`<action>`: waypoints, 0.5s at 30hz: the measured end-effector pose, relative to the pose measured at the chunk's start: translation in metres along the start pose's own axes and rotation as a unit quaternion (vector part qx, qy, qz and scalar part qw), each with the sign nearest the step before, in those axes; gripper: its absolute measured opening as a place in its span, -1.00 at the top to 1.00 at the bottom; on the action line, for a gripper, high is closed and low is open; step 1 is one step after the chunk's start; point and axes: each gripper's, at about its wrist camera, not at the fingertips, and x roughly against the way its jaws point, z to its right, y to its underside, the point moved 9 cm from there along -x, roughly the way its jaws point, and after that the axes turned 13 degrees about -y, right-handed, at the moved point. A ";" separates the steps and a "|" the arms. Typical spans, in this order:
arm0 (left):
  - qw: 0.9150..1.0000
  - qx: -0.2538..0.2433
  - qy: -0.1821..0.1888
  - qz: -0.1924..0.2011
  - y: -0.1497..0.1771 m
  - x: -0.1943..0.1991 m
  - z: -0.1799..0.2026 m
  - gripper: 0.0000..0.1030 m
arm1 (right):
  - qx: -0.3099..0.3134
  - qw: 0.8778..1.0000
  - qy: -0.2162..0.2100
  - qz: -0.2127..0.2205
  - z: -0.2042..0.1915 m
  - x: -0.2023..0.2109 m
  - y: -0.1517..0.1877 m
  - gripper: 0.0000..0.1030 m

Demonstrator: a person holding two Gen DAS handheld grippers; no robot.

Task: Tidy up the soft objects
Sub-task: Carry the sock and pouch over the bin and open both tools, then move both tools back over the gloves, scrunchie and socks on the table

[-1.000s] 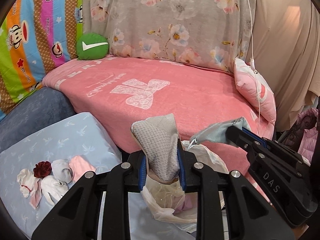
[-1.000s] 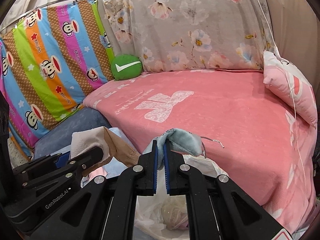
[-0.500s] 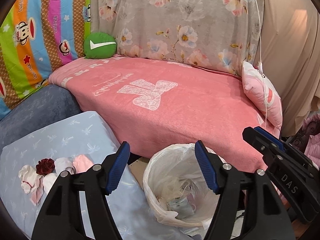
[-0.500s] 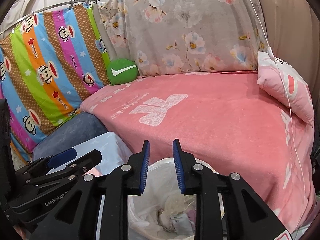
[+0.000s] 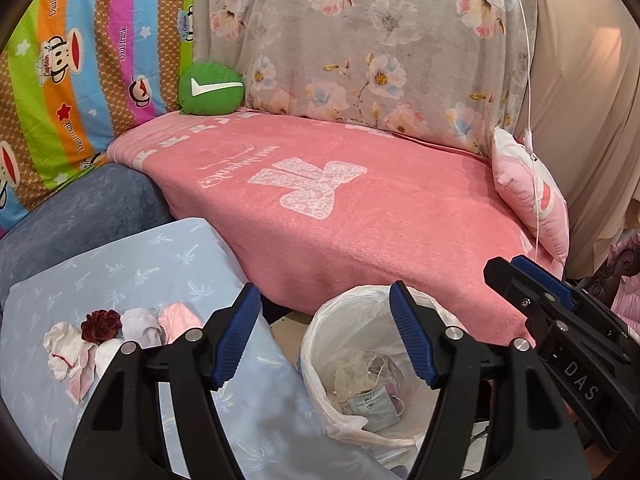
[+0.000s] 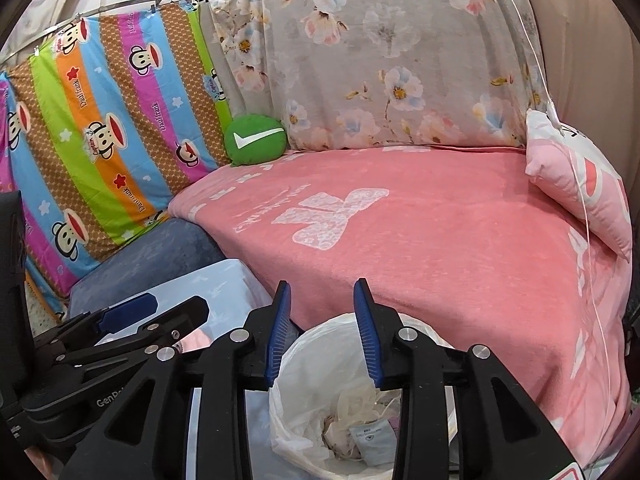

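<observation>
Bed: pink blanket [image 5: 360,216], far.
Bin [image 5: 320,344]: near, white-lined.
Left claw [image 5: 324,336]: released, empty.
Right claw [image 6: 322,328]: released, empty.

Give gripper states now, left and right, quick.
Left gripper: open, holding nothing, above the white plastic-lined bin.
Right gripper: open, holding nothing, over the same bin.
</observation>
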 end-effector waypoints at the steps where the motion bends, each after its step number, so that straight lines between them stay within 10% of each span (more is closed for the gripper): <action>1: 1.000 0.002 -0.001 0.000 0.000 0.000 -0.002 -0.25 | 0.002 1.000 -0.001 -0.001 -0.002 -0.001 0.000 0.36; 15: 0.999 0.039 -0.034 -0.004 0.007 0.004 -0.056 -0.55 | 0.027 0.999 -0.026 -0.018 -0.051 -0.016 0.009 0.22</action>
